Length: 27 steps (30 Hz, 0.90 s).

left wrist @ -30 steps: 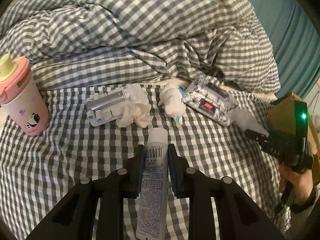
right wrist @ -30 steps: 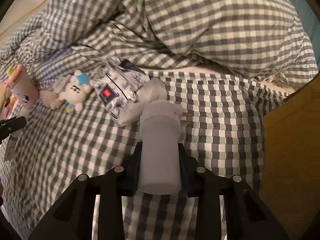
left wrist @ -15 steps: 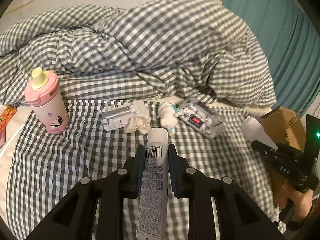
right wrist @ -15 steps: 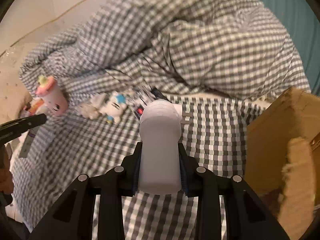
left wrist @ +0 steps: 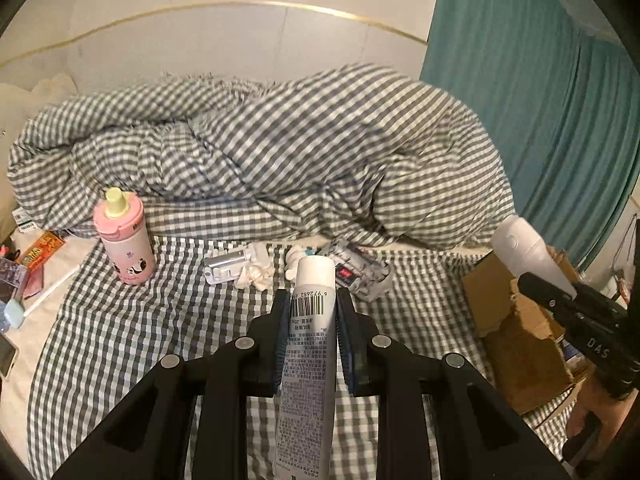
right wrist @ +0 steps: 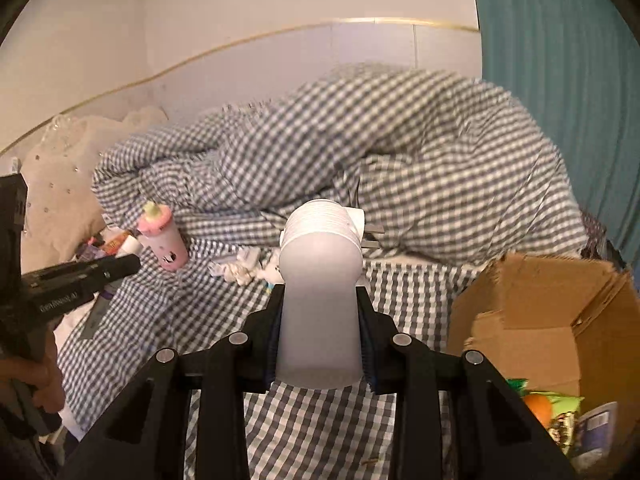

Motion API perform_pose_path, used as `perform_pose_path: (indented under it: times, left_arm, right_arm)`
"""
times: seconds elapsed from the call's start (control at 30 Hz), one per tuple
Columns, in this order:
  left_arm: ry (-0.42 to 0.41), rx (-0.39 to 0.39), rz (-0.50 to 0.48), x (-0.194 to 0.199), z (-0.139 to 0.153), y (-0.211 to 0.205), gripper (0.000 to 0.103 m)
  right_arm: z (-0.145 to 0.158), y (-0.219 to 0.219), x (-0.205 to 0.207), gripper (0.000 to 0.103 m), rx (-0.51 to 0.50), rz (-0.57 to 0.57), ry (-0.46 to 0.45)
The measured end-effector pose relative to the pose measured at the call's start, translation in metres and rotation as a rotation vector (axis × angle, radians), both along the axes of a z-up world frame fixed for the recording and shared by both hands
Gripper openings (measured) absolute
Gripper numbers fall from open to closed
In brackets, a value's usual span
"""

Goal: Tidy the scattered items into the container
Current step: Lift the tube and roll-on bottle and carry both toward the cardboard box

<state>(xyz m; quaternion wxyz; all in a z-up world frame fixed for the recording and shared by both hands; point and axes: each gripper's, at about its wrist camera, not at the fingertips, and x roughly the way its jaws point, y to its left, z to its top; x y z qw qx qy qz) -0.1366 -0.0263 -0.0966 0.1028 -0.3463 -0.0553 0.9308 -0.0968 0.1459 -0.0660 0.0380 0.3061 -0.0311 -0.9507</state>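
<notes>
My left gripper (left wrist: pixel 310 302) is shut on a white tube (left wrist: pixel 310 344) with a barcode, held above the checked bed sheet. My right gripper (right wrist: pixel 320 300) is shut on a white plastic bottle (right wrist: pixel 319 300), raised above the bed beside the open cardboard box (right wrist: pixel 552 300). In the left wrist view the bottle (left wrist: pixel 528 250) and right gripper (left wrist: pixel 548 292) hover over the box (left wrist: pixel 516 320) at the right. On the sheet lie a pink cup (left wrist: pixel 124 236), a silver case (left wrist: pixel 224 266), crumpled tissue (left wrist: pixel 256 274), a small plush toy (left wrist: pixel 294 258) and a patterned packet (left wrist: pixel 358 272).
A heaped checked duvet (left wrist: pixel 280 152) fills the back of the bed. Snack packets and small items (left wrist: pixel 36 252) lie at the left edge. The box holds an orange and packets (right wrist: pixel 560 412). A teal curtain (left wrist: pixel 540 100) hangs at the right.
Both grippers have risen and pulled back from the bed with their items. The right gripper and bottle have moved towards the cardboard box, whose inside now shows.
</notes>
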Motion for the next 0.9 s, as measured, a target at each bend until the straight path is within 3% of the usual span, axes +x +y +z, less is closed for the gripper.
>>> perform_pose_path:
  times: [0.27, 0.5, 0.9]
  left_arm:
    - [0.084, -0.011, 0.013, 0.047, 0.035, 0.023, 0.022]
    - [0.207, -0.048, 0.033, 0.088, 0.069, 0.053, 0.022]
    - [0.238, -0.020, -0.081, 0.094, 0.083, 0.115, 0.022]
  right_arm:
    - [0.041, 0.009, 0.054, 0.031, 0.011, -0.013, 0.095]
    - [0.067, 0.029, 0.091, 0.031, 0.030, -0.068, 0.158]
    - [0.073, 0.087, 0.129, 0.031, 0.042, -0.176, 0.175]
